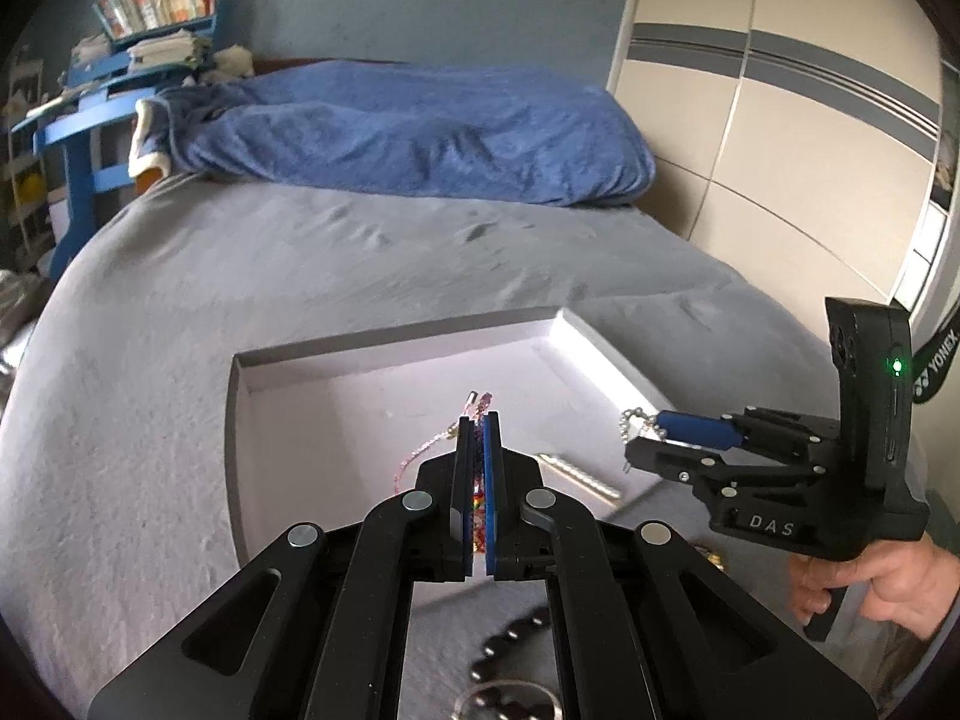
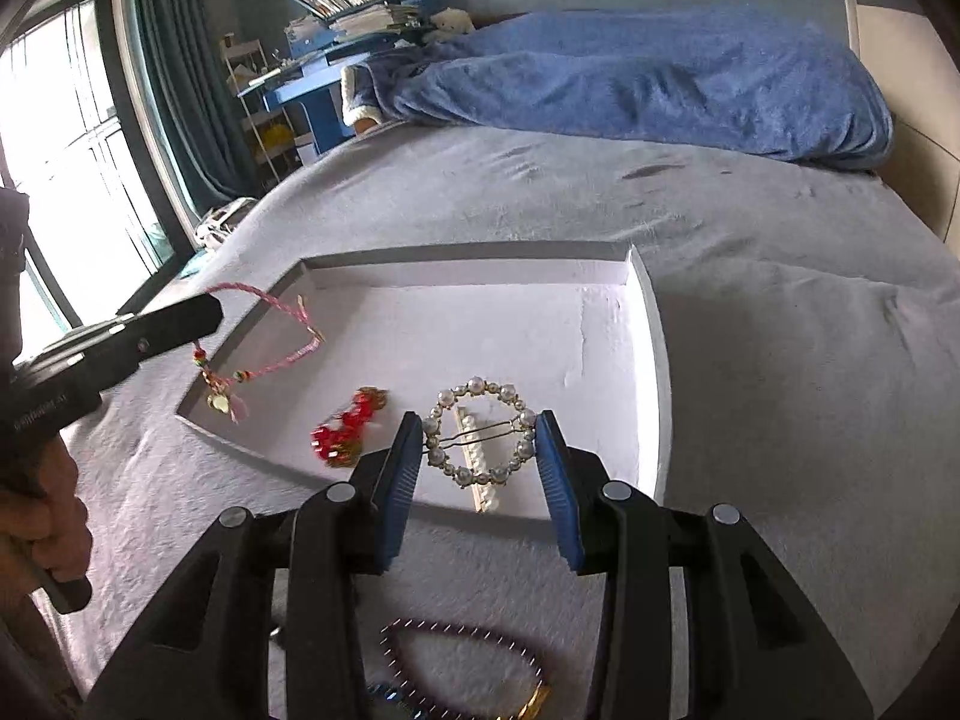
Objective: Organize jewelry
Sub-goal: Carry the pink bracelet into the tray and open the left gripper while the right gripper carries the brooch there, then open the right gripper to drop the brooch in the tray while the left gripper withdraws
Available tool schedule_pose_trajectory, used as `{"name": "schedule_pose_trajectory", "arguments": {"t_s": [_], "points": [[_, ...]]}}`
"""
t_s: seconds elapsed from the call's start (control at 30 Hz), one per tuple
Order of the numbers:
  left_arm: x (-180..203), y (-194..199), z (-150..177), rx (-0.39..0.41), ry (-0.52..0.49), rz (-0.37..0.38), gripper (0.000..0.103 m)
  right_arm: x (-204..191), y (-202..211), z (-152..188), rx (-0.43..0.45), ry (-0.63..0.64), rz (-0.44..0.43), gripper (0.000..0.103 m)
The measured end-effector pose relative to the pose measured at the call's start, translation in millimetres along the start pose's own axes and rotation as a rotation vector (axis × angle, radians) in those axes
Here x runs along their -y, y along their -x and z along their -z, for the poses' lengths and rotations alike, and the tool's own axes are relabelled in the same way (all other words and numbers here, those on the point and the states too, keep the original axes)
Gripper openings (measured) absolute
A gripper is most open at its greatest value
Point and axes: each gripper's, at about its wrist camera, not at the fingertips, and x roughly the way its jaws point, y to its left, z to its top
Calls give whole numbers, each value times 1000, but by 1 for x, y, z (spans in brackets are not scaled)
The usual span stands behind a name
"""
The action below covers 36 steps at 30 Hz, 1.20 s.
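My left gripper (image 1: 478, 420) is shut on a pink braided bracelet (image 1: 420, 456) above the left part of a shallow white tray (image 1: 396, 336). In the right wrist view the bracelet (image 2: 270, 324) dangles from that gripper (image 2: 207, 313), its charm low over the tray's left corner. My right gripper (image 2: 478, 441) is shut on a round pearl hair clip (image 2: 441, 402), lifted over the tray (image 2: 468, 252); the left wrist view shows it at the right (image 1: 636, 444). A pearl bar clip (image 2: 480, 483) and a red bead piece (image 2: 348, 426) lie in the tray.
The tray rests on a grey bed (image 2: 780, 360). A dark beaded bracelet (image 2: 462, 642) lies on the sheet in front of the tray. A blue blanket (image 1: 420, 132) is bunched at the far end, with a wardrobe (image 1: 780, 120) to the right.
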Motion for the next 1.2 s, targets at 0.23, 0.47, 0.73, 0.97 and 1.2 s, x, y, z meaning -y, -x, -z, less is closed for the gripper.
{"name": "schedule_pose_trajectory", "arguments": {"t_s": [0.23,0.47,0.73,0.97,1.2], "points": [[-18,-33,14,-85,23,-40,3,11,-27,-4,-36,0,29,39],[-23,-52,31,-172,29,-65,3,12,-39,0,-66,11,50,39],[-25,-48,33,-179,51,-77,23,3,-40,1,-72,47,62,39],[-23,-39,28,-145,48,-70,63,4,-39,-1,-67,44,59,40],[-19,-26,23,-107,54,-67,75,3,-26,1,-33,31,47,48]]}}
